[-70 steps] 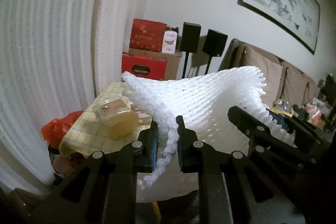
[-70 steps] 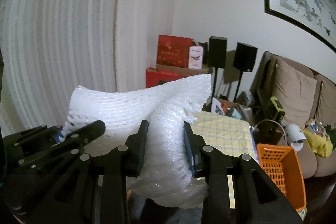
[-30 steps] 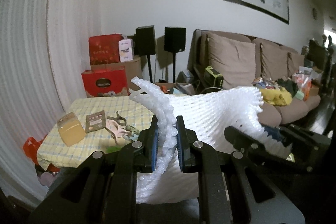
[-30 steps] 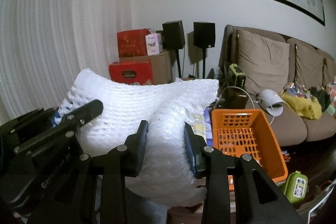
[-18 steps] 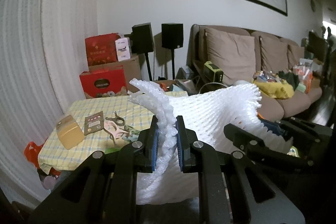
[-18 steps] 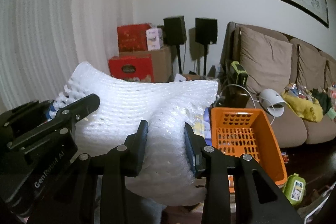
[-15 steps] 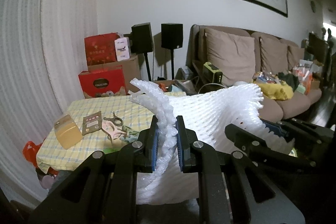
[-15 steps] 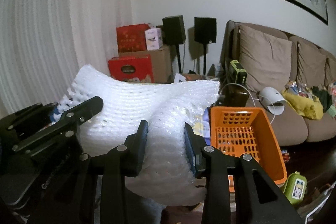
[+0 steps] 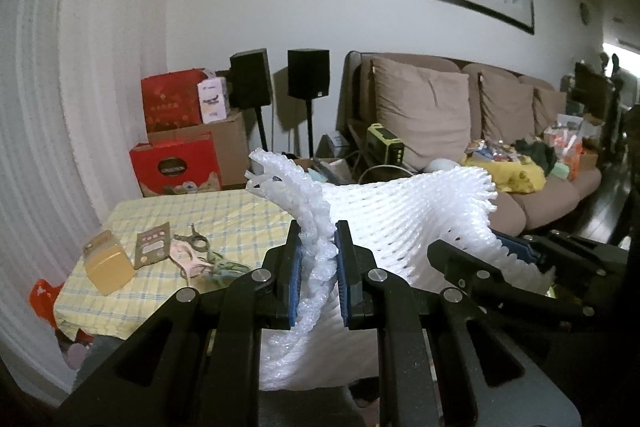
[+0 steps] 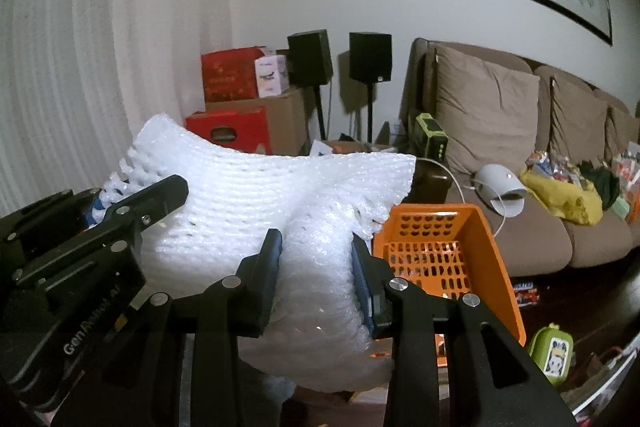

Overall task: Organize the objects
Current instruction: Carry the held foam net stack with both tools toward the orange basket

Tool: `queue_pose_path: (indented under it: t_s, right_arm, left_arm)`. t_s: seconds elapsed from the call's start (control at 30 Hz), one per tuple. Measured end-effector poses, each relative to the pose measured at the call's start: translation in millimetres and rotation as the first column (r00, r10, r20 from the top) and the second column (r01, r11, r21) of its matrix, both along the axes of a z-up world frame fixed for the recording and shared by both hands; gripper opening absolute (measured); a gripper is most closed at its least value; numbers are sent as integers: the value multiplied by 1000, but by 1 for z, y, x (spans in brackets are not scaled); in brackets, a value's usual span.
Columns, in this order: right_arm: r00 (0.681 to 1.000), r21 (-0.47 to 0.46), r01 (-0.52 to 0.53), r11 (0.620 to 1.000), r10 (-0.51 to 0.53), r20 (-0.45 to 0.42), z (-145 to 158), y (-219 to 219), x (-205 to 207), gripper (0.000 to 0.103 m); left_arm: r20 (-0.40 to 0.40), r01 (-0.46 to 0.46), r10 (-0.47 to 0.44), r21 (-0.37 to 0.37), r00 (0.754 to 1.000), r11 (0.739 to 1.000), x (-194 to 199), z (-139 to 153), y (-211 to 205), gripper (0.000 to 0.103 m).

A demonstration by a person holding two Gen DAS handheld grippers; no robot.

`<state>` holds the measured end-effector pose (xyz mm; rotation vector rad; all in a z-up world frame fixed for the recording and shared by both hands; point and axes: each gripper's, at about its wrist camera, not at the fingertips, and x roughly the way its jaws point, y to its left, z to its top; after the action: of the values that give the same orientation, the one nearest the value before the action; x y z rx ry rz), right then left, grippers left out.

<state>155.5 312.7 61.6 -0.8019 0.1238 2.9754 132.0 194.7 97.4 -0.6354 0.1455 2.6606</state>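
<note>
Swinging away from the curtain toward the sofa, both grippers carry the foam net in the air; left gripper pinches one bunched edge narrowly, right gripper clamps the thicker end. Basket now sits just beside the net, a likely drop spot.

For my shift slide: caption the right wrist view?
Right gripper and left gripper hold white foam netting beside an orange basket.

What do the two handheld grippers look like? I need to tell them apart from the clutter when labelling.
Both are matte black plastic. The left gripper and the right gripper each have two angular fingers with silver screw heads and blue pads on the inner faces. The left gripper's side carries white lettering, partly legible as "Gen Robot AI". No cables, hands or sleeves show.
</note>
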Motion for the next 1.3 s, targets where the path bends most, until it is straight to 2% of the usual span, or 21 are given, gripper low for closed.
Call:
queue_pose_path:
  t_s: [0.67, 1.3]
  right_arm:
    - [996, 1, 87, 996, -87, -20, 10, 38, 12, 34]
    - [991, -32, 128, 991, -129, -41, 22, 68, 28, 34]
  left_arm:
    - [-1, 79, -79, 4, 997, 997, 2, 10, 31, 14]
    - [-5, 152, -152, 19, 988, 988, 14, 22, 47, 14]
